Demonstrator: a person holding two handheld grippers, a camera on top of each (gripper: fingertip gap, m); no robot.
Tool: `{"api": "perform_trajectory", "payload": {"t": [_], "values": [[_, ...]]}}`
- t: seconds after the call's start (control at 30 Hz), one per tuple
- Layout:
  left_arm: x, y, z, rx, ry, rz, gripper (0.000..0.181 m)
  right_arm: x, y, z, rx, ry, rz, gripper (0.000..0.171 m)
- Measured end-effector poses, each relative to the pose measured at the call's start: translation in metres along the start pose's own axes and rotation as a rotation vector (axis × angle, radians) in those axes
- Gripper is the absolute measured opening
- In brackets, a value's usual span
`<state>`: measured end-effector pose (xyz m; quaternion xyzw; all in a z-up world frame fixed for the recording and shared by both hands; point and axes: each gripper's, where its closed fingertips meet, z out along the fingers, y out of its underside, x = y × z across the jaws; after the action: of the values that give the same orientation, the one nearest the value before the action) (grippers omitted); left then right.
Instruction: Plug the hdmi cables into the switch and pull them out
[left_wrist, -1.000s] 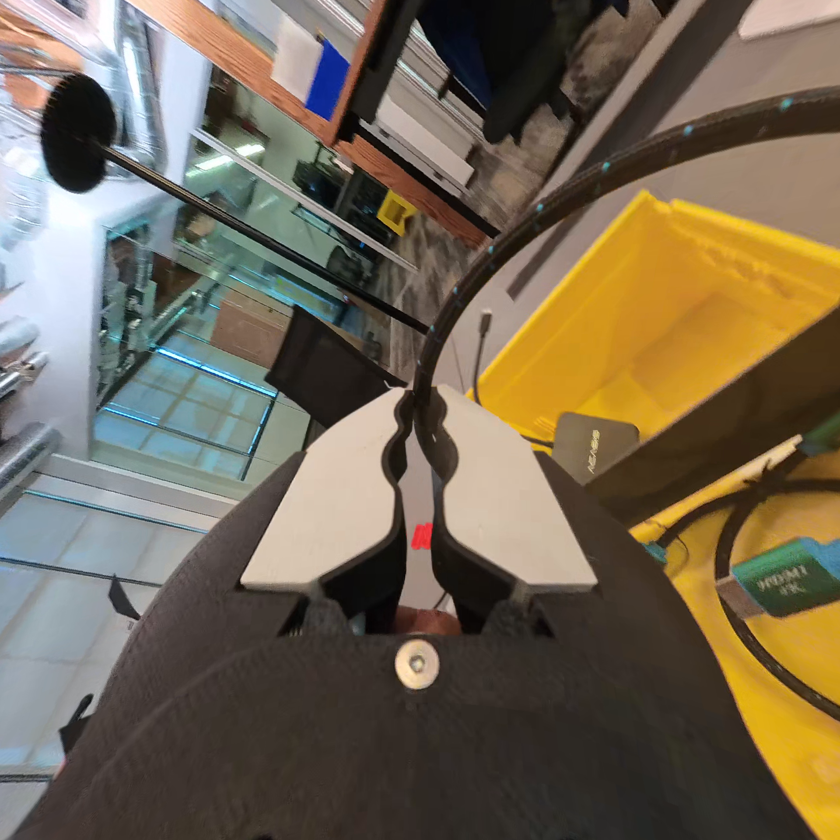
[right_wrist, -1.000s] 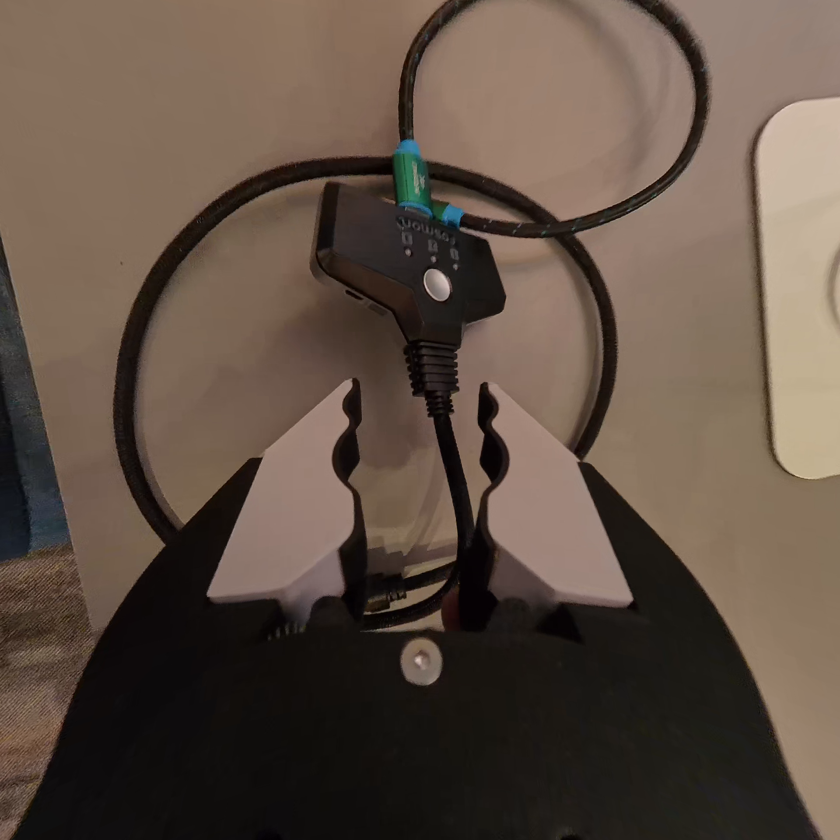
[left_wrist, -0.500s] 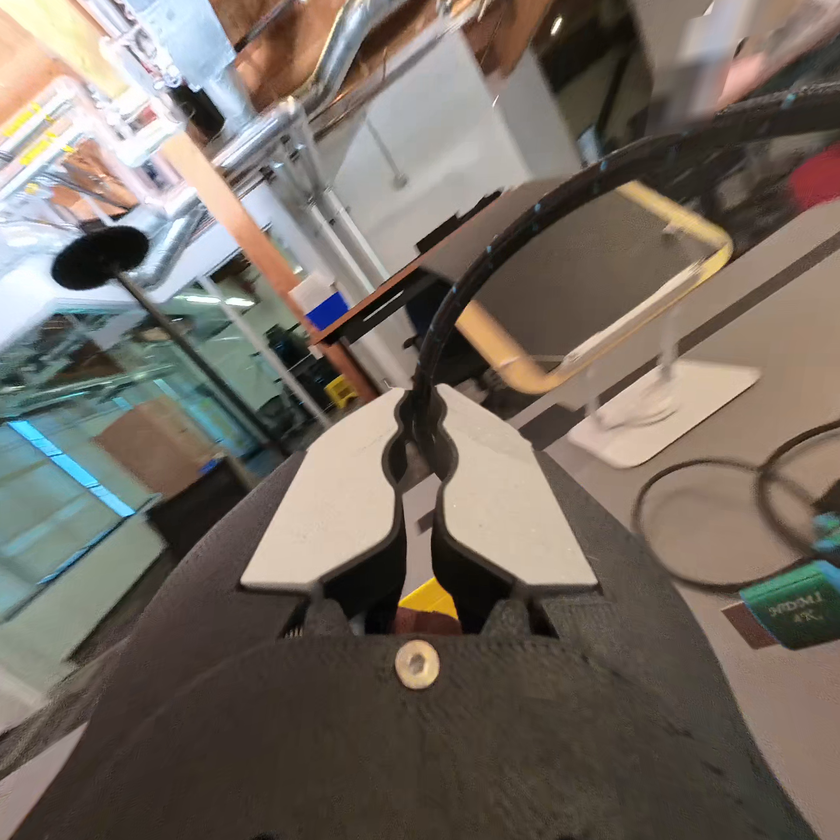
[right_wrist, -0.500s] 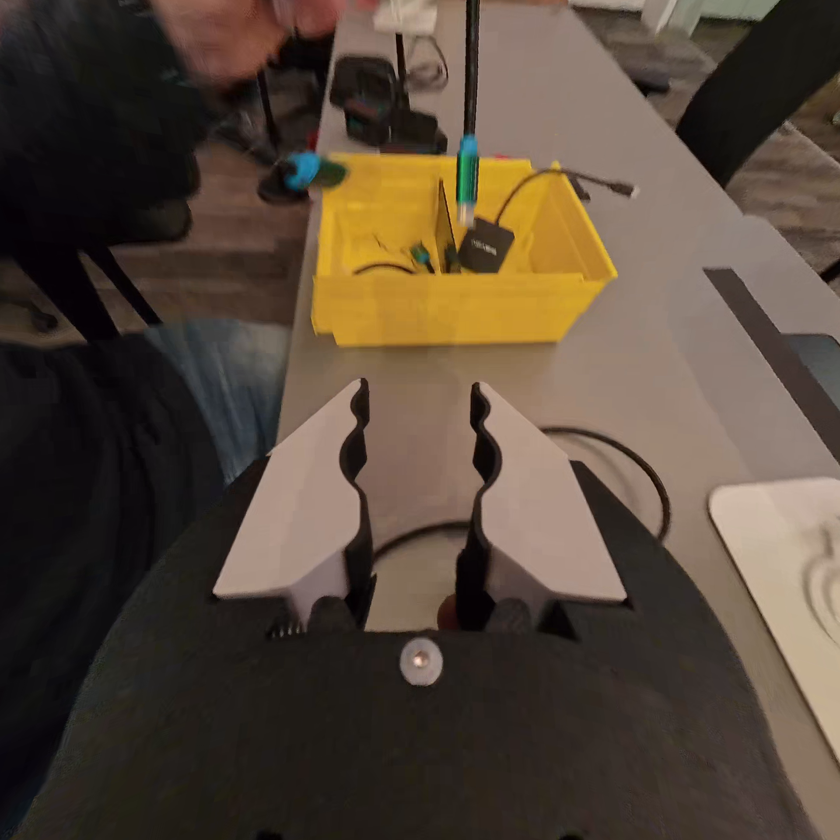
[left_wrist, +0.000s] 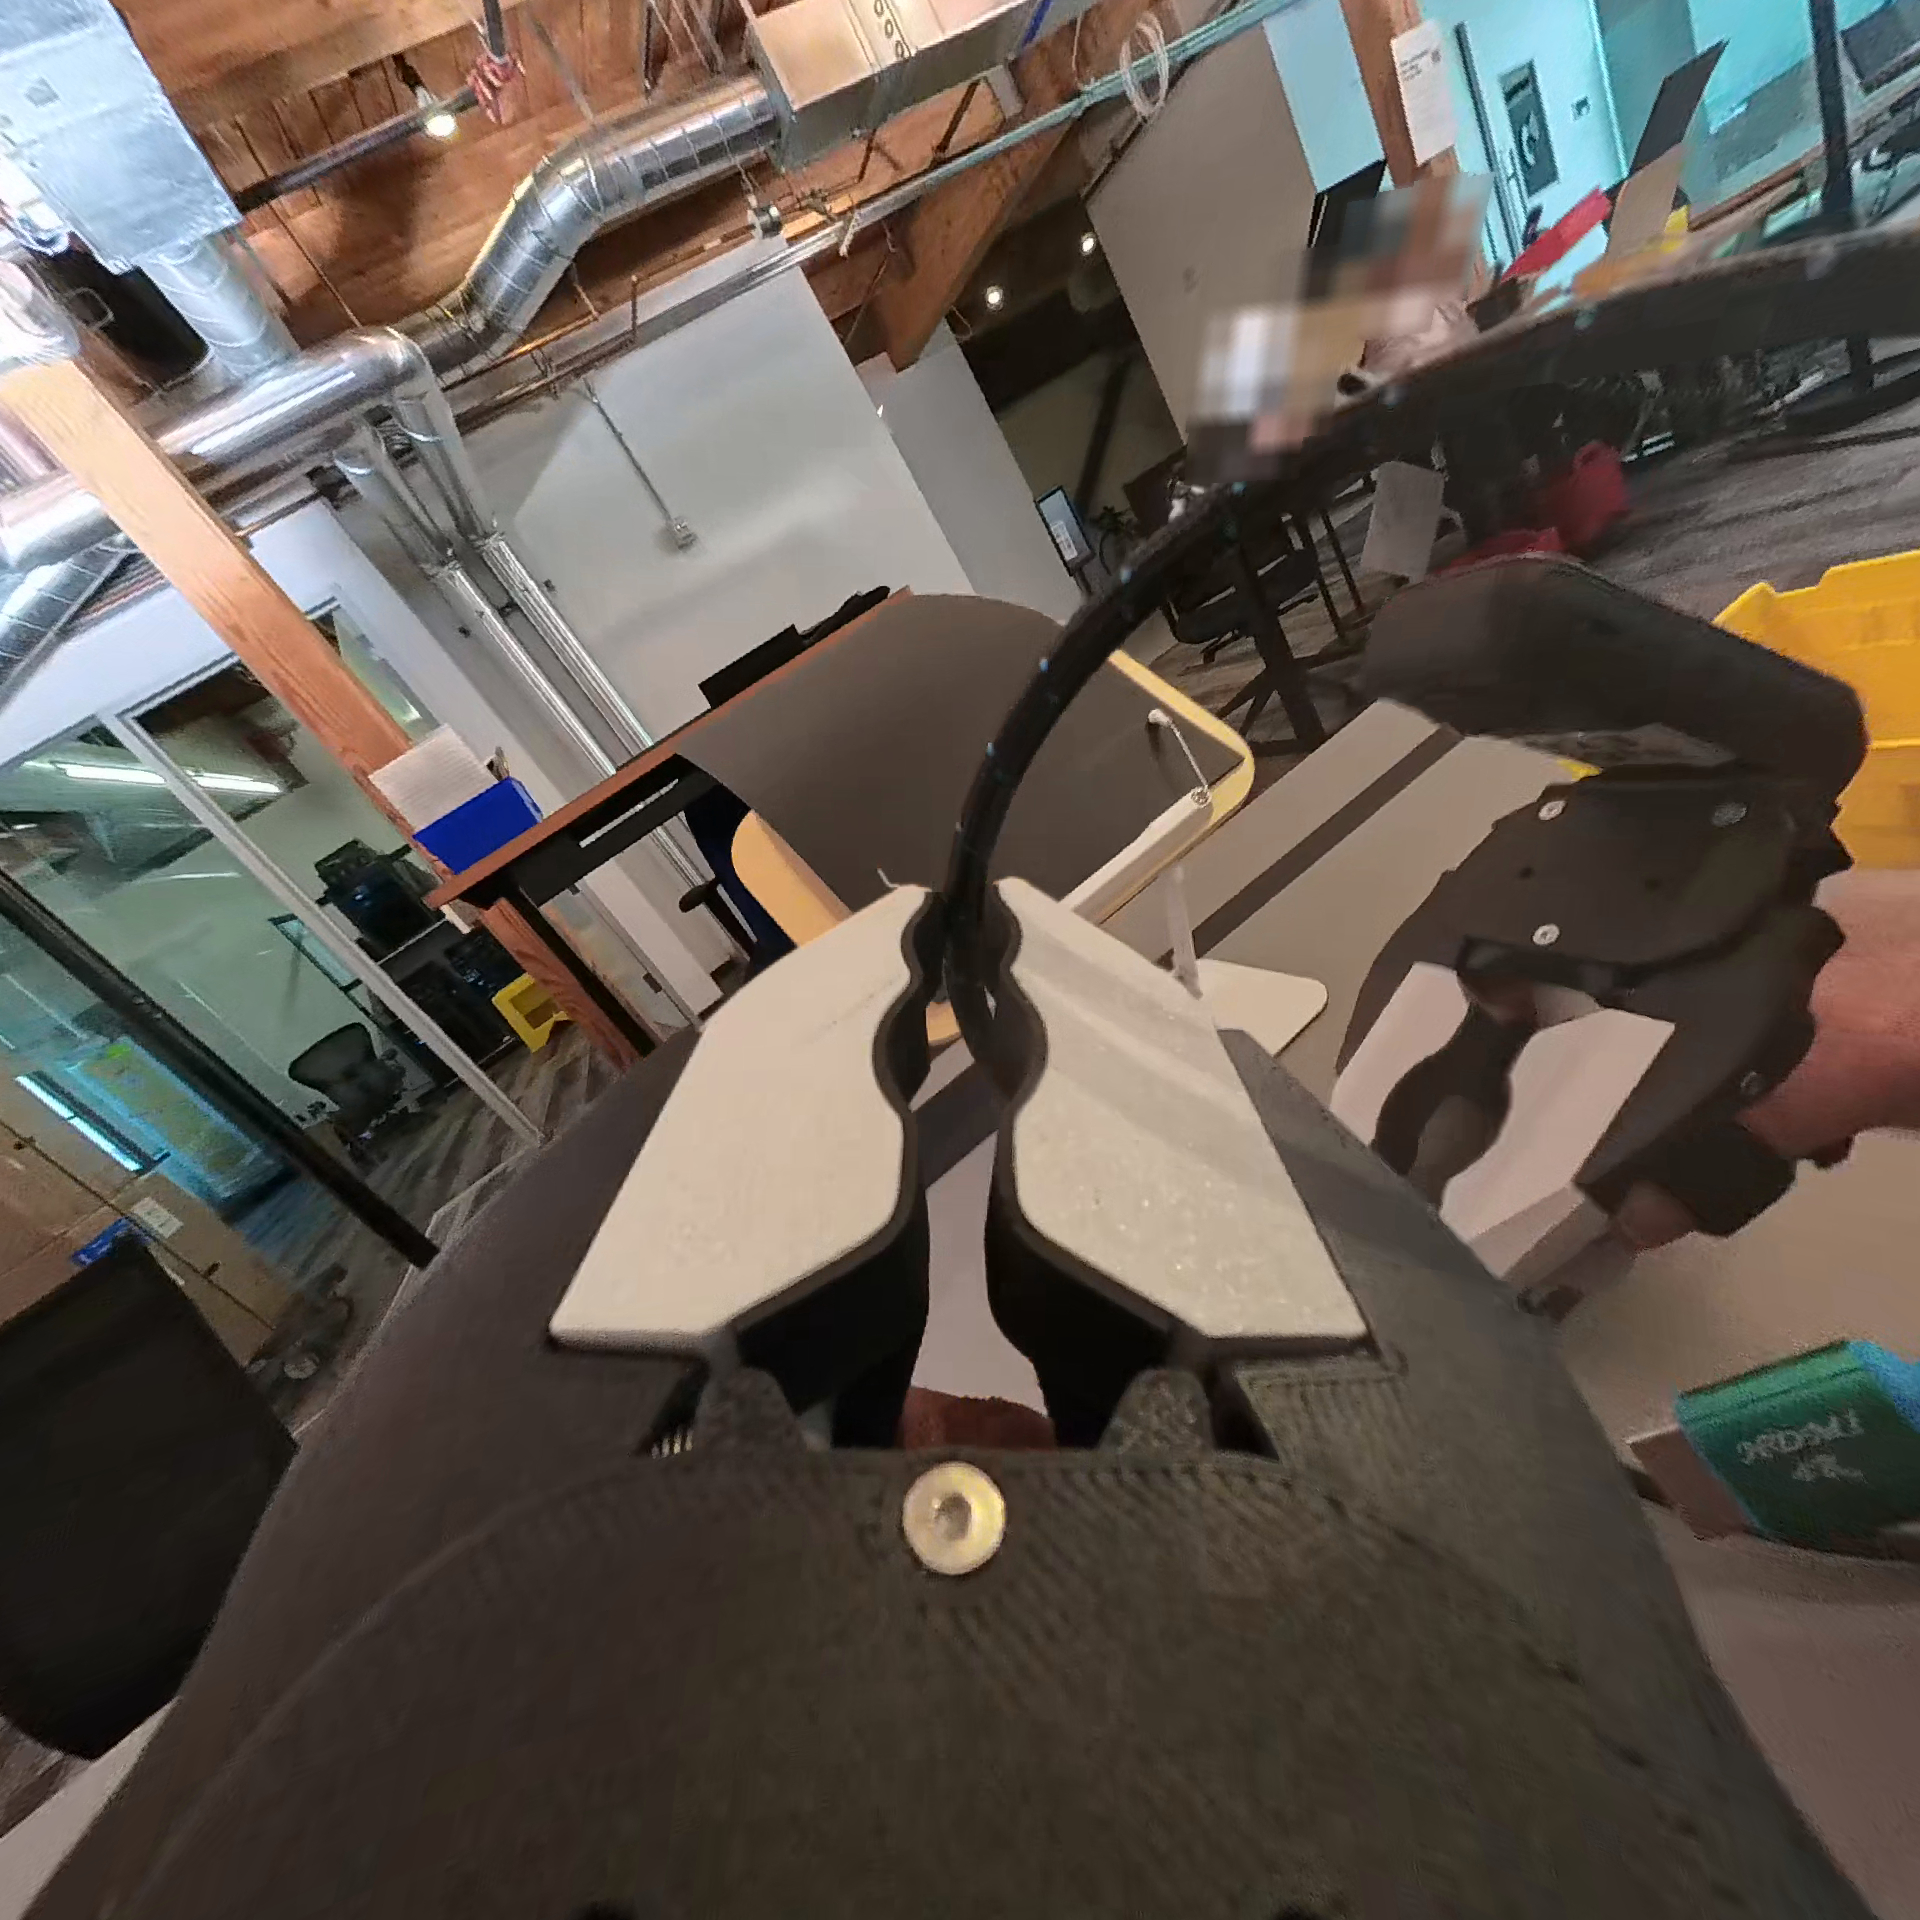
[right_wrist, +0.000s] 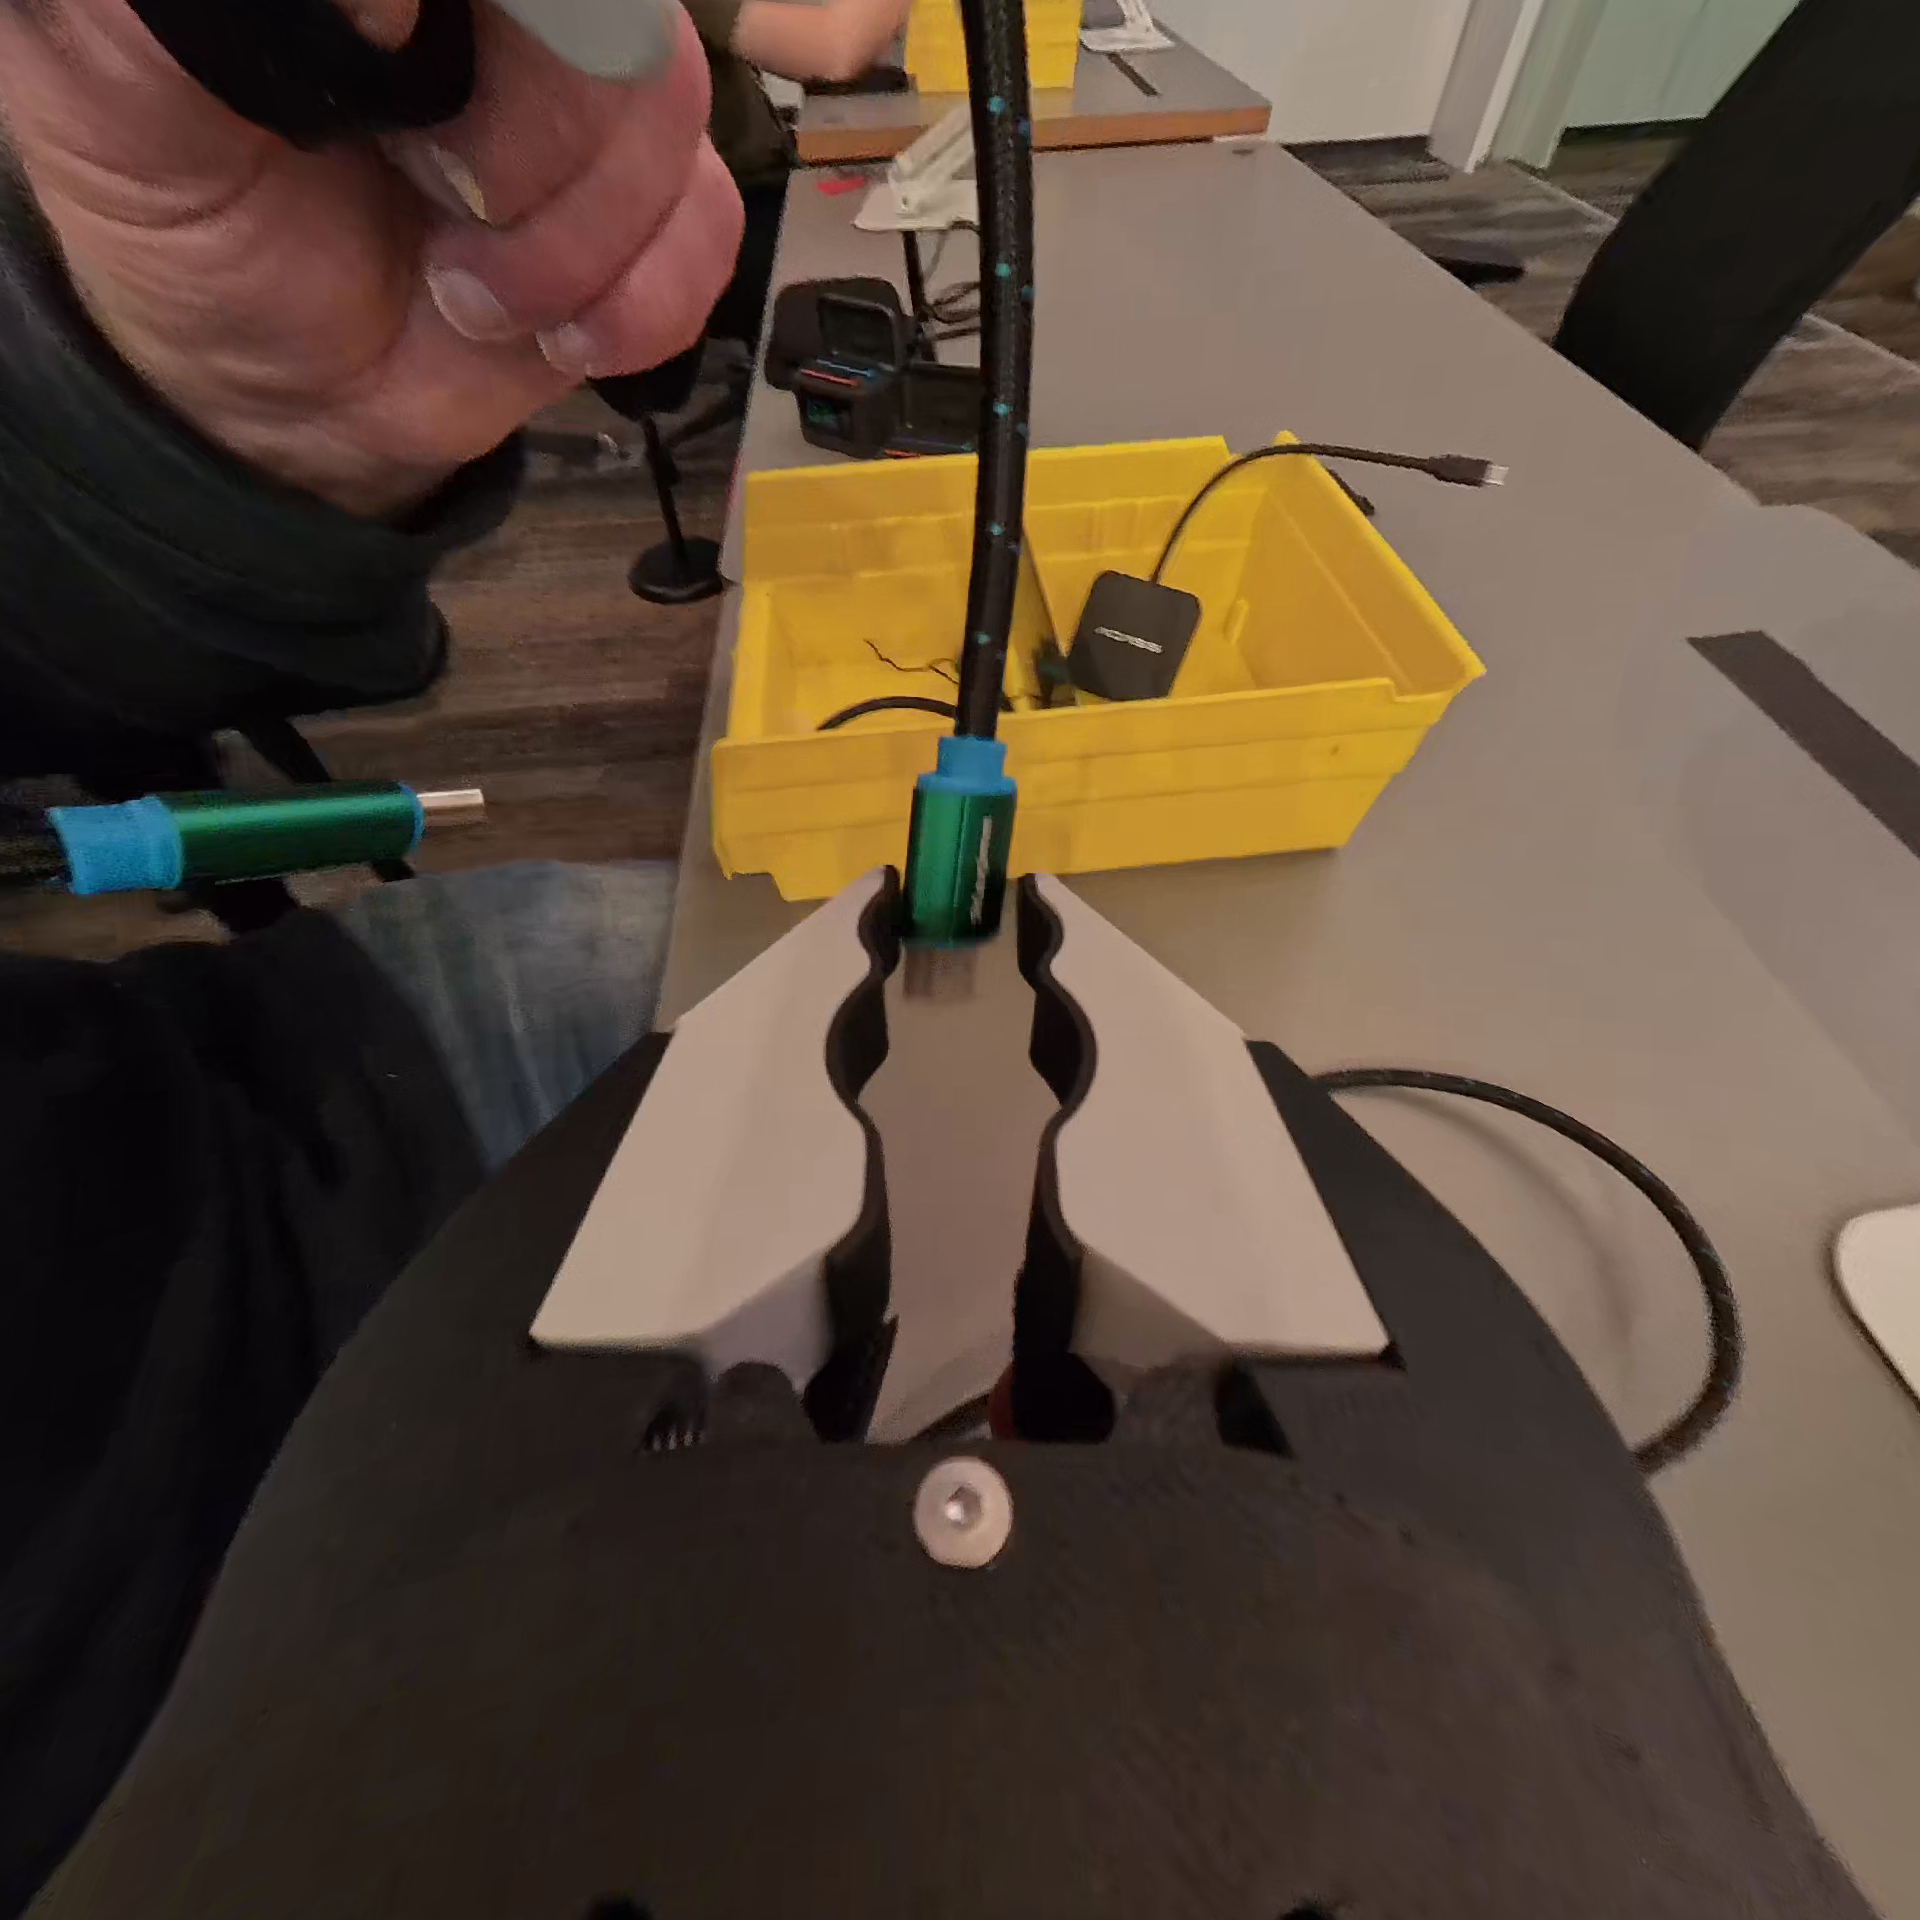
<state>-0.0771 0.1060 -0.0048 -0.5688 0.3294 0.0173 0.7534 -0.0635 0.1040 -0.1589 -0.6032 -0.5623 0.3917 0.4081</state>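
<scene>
The left gripper (left_wrist: 961, 940) is raised above a grey table (right_wrist: 1558, 935), its pale fingers pinching a black braided HDMI cable (left_wrist: 997, 800) just at their tips. The cable arcs up and away to the right. A green connector (left_wrist: 1813, 1449) with a blue collar sits at the right edge of the left wrist view, blurred.

The right gripper (right_wrist: 956, 914) points along the table toward a yellow bin (right_wrist: 1091, 790). Its fingers stand slightly apart around a green HDMI plug (right_wrist: 958, 847) hanging from a braided cable (right_wrist: 997, 364) between their tips; whether they actually press the plug cannot be told. A second green plug (right_wrist: 281, 831) points sideways at the left, beneath a hand (right_wrist: 343, 239).

The yellow bin sits on the table beyond the right gripper. Inside it, a small black box (right_wrist: 1132, 636) leans near the middle, with a thin black lead (right_wrist: 1351, 454) running out over the back rim. Thin dark wires (right_wrist: 904, 665) lie on the bin floor to its left. The switch does not show in either view.
</scene>
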Motion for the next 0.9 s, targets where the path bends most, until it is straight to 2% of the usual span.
{"api": "perform_trajectory", "payload": {"t": [0.17, 0.27, 0.33, 0.37, 0.43, 0.53, 0.7, 0.8, 0.9], "values": [[-0.011, 0.016, 0.003, -0.048, -0.044, 0.003, 0.006, -0.006, -0.004, -0.024, 0.001, 0.058, -0.173, 0.044], [-0.010, 0.025, 0.007, -0.077, -0.037, 0.007, 0.006, -0.043, -0.008, -0.033, 0.023, -0.063, -0.332, 0.063], [-0.005, 0.029, 0.010, -0.084, -0.023, -0.002, 0.006, -0.065, -0.005, -0.030, 0.001, -0.129, -0.403, 0.065], [-0.002, 0.031, 0.011, -0.088, -0.012, -0.010, 0.006, -0.075, -0.004, -0.026, -0.003, -0.149, -0.434, 0.064], [0.005, 0.035, 0.014, -0.099, 0.003, -0.014, 0.006, -0.085, -0.007, -0.016, 0.008, -0.149, -0.475, 0.050], [0.012, 0.042, 0.017, -0.118, 0.016, -0.021, 0.006, -0.084, -0.001, -0.003, -0.042, -0.127, -0.507, 0.006], [-0.009, 0.063, 0.016, -0.168, -0.058, -0.023, 0.006, -0.060, 0.013, -0.011, -0.142, -0.046, -0.477, 0.000], [-0.016, 0.073, 0.013, -0.168, -0.054, -0.034, 0.007, -0.018, 0.029, -0.028, -0.254, 0.121, -0.441, 0.000], [-0.007, 0.068, 0.009, -0.150, -0.005, 0.053, 0.007, 0.027, 0.038, -0.053, -0.317, 0.305, -0.393, 0.000]]}}
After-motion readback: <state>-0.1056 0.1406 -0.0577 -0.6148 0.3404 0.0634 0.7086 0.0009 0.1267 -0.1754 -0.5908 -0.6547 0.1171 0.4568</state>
